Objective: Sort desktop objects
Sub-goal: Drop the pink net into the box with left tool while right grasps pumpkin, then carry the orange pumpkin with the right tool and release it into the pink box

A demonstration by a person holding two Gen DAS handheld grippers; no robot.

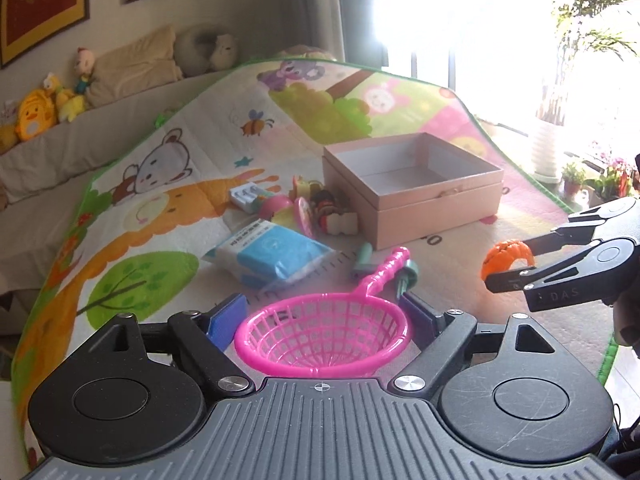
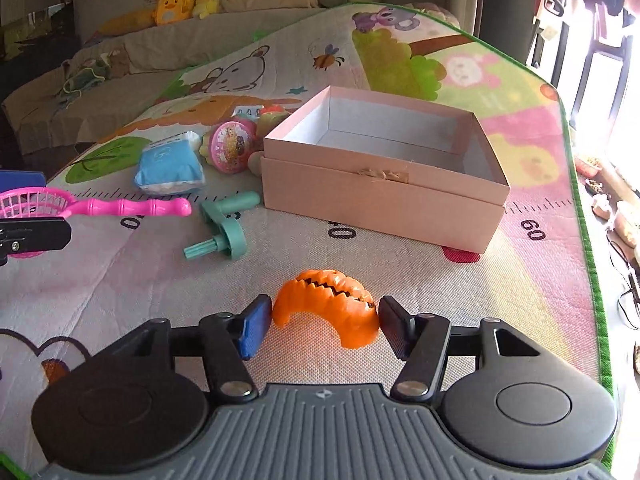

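Left wrist view: the left gripper (image 1: 322, 320) clamps the pink net scoop (image 1: 324, 330) by its basket rim, the near rim hidden behind the gripper body; the right gripper (image 2: 325, 322) brackets the orange jagged toy (image 2: 326, 306) on the play mat (image 2: 400, 292), contact unclear; the pink box (image 2: 380, 196) stands beyond, its far wall partly glare-washed.

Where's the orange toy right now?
In the right wrist view, the orange toy sits on the mat between the right claw's fingers, in front of the pink box.
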